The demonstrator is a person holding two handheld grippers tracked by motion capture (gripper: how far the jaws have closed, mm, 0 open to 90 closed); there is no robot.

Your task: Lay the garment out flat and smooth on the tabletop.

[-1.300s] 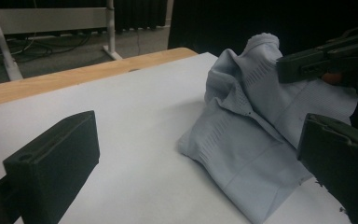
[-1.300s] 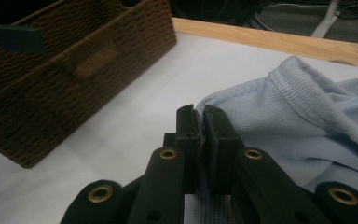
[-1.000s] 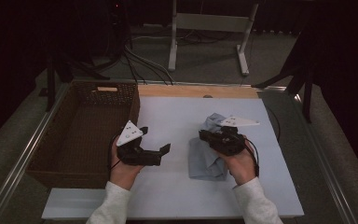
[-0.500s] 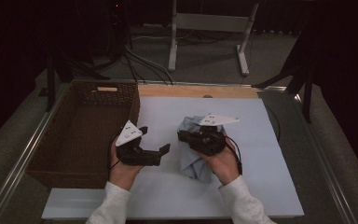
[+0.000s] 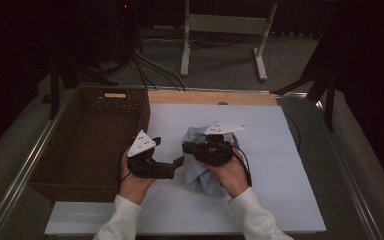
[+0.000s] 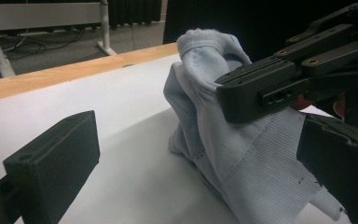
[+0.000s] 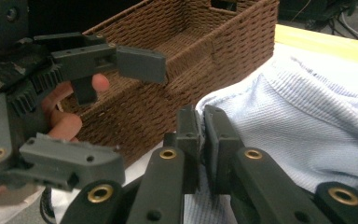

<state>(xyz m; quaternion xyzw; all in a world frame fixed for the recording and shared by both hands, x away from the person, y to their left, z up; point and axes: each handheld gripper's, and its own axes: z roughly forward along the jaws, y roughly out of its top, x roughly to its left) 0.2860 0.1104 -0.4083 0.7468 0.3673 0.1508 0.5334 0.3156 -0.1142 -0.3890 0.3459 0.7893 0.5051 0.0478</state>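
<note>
A: From the high view, the right gripper (image 5: 187, 148) has carried the pale blue cloth (image 5: 200, 172) leftward across the bench (image 5: 280, 150), nearer the basket (image 5: 80, 145). I'd judge it's headed in there.

B: In the left gripper view, the left gripper (image 6: 186, 154) waits with jaws apart, nothing between them. The cloth stands bunched and ribbed, one end lifted.

A: The right gripper view shows its jaws clamped together on a fold of the cloth (image 7: 307, 121), beside the basket wall.
</note>
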